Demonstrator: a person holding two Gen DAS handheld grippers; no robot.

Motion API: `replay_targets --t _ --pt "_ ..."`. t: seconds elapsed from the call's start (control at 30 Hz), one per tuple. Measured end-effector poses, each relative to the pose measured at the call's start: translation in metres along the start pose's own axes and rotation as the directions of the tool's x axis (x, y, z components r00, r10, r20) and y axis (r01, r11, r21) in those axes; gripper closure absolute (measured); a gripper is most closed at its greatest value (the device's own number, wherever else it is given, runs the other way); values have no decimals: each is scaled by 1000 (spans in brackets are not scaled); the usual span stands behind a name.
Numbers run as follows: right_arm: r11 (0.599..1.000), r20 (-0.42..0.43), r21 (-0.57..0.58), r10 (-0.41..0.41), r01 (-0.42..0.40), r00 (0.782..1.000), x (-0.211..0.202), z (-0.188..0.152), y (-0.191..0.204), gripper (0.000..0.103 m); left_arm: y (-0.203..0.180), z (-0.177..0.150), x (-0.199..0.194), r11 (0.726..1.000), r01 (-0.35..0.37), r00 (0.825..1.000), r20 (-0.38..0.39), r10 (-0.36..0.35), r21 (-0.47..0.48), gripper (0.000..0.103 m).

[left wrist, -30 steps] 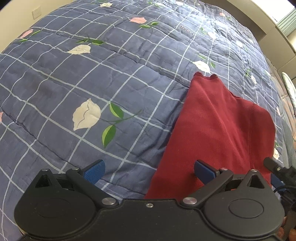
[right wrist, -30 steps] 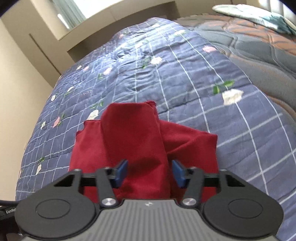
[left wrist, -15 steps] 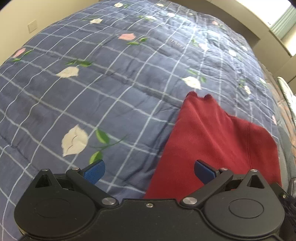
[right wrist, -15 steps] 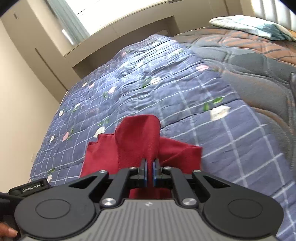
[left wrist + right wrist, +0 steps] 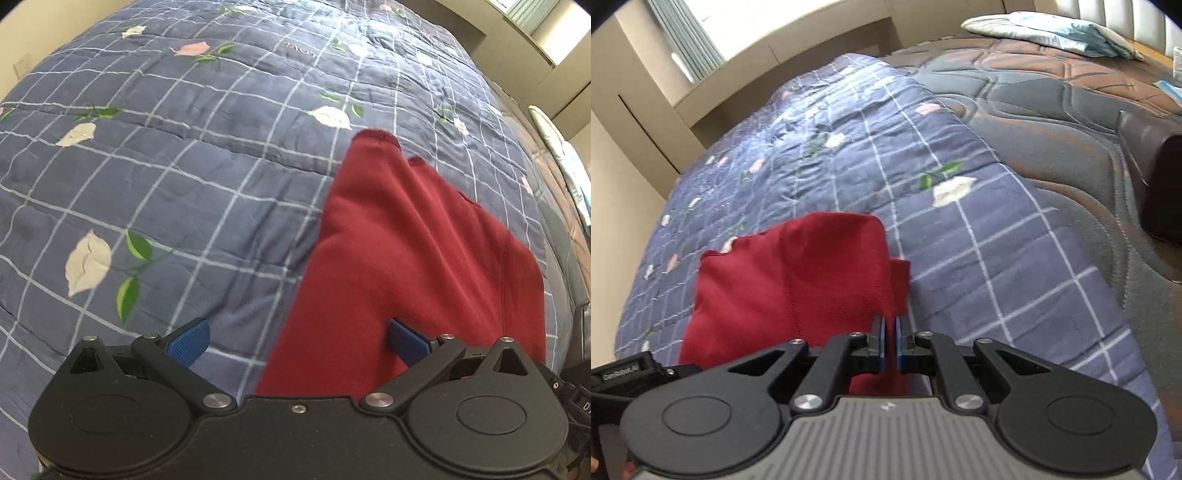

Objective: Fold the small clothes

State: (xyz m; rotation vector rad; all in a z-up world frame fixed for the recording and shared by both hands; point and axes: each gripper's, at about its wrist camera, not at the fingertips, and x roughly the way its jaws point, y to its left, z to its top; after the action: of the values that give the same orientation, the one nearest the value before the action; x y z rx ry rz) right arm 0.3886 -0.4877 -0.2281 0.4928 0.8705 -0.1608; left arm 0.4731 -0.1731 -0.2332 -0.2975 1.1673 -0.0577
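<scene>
We see a dark red knit garment point(image 5: 413, 258) lying on a bed, on a blue checked quilt point(image 5: 184, 184) printed with pale flowers and green leaves. In the left wrist view our left tongs point(image 5: 295, 338) stand wide apart, released and grasping nothing; the near left edge of the garment runs between the two blue pads, so that the right pad point(image 5: 406, 341) sits over red cloth and the left pad sits over bare quilt. The cloth stretches away from these tongs toward two rounded hemmed ends at its far side. In the right wrist view our right tongs point(image 5: 889, 341) are clenched on a fold of the garment point(image 5: 798, 291), with red cloth showing in the thin slit between the blue pads point(image 5: 881, 339) and below them. The pinched layer rises toward the tongs and lies doubled over the rest of the garment, whose lower layer peeps out at the right edge. Beyond the quilt point(image 5: 960, 258) lies a grey and brown quilted mattress point(image 5: 1052, 122) with a pale pillow point(image 5: 1052, 33) at its far end. Compared with half a second ago, the right tongs remain clamped on the same fold, which now looks broader and flatter on top, and the left tongs are as widely spread as before, with the garment nearer and larger in their view.
</scene>
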Motion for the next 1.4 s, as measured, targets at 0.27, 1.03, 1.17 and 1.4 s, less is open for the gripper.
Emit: replay_targets --t 0.27,1.03,1.17,1.4 --pt "1000 0 -17 8 -8 1000 -4 4 2 67 3 -5 1 1000 8 1000 -7 -8 -21 1" --pt "976 -222 -217 -81 32 972 9 -53 26 0 5 -6 4 1000 7 1000 -15 -7 -15 1" --pt "969 -189 -237 -111 64 976 4 -52 22 0 3 -6 5 1000 9 1000 -20 -9 -11 1" --pt "972 -210 -226 -113 64 971 15 -53 17 0 3 -8 9 1000 11 1000 -29 -11 -5 1"
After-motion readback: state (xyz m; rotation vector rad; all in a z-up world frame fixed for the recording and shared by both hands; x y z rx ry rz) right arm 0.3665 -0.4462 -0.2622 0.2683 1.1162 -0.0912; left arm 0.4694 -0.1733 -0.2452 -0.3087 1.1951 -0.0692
